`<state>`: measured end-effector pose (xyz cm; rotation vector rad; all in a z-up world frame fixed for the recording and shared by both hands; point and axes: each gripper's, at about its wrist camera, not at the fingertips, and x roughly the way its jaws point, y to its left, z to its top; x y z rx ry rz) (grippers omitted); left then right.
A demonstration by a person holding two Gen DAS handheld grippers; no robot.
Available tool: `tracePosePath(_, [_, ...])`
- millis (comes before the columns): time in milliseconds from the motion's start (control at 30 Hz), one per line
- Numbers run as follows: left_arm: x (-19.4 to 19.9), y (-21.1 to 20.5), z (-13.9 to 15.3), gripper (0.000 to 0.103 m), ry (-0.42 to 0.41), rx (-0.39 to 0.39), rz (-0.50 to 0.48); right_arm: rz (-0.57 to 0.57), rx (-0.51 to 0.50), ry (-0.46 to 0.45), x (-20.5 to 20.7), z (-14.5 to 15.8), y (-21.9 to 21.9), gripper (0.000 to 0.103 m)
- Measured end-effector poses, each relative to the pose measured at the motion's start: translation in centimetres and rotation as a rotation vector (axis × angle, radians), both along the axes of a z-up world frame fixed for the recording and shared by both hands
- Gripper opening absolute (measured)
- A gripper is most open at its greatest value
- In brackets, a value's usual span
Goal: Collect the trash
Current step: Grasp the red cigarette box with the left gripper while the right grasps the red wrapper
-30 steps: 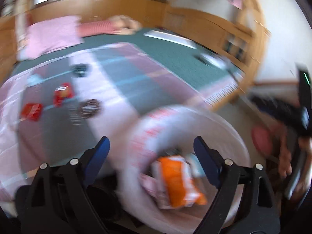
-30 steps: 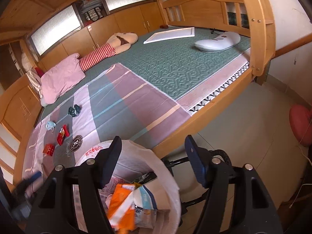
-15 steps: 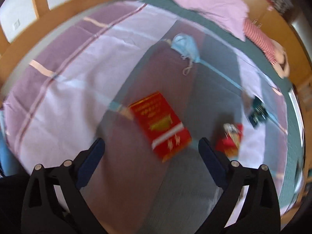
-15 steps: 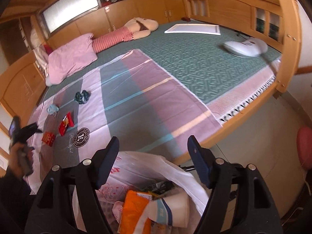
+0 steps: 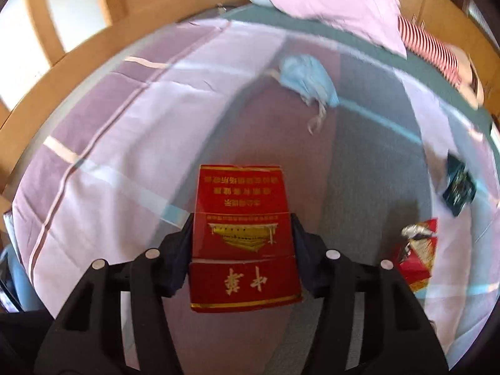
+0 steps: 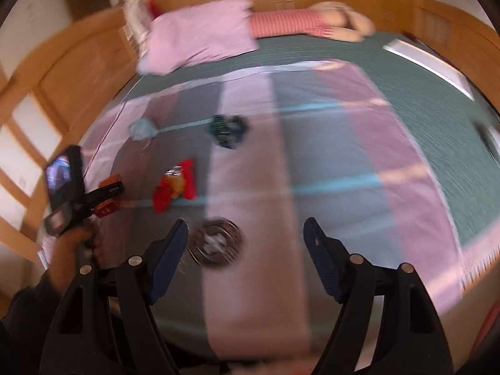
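Risk: left tool (image 5: 242, 234), jaws just closing onto the red cigarette pack (image 5: 243, 237), may crush it or snag the striped blanket (image 5: 125, 143); right tool (image 6: 245, 250) hangs wide, empty.

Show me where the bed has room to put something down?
Bare room: the striped pink-and-grey blanket right of the dark crumpled wrapper, up to the green quilted mat. Crowded: left side, around the red cigarette box, red snack wrapper and blue face mask.

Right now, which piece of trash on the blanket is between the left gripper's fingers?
The flat red cigarette pack with gold lettering; the left gripper has just closed on its sides. The blue face mask, dark wrapper and crumpled red wrapper lie apart, untouched.
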<state>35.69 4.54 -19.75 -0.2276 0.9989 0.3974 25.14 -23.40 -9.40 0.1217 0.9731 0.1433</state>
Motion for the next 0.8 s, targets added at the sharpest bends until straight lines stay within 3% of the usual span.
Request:
tracePosePath(167, [-3.2,1.1,3.1,0.057,-0.158,-0.034,0.042,0.146,0.008,0.108,7.7,-5.0,7.5,0.075])
tracePosePath(300, [-5.9,0.7,4.6,0.057,-0.251,-0.031,0.029,0.103,0.007,0.176,11.7,-8.7,9.9,0.075])
tracePosePath(433, [-7.9,-0.5,5.4,0.057,-0.281,0.032,-0.015,0.084,0.006,0.227,13.2,-10.8,11.1,0.074])
tracePosePath(467, [-8.2,-0.7,5.5,0.057,-0.288,0.046,-0.024,0.085,0.003,0.228,13.2,-11.1,11.3,0.071])
tracePosePath(633, [-9.3,-1.8,6.0,0.057,-0.316,0.089,-0.055,0.129,0.005,0.219,12.0,-10.8,12.5,0.032])
tracePosePath(800, [-10.3,-2.5,5.8,0.057,-0.318,0.098,-0.091,0.134,-0.007,0.161,10.0,-8.1,11.7,0.030])
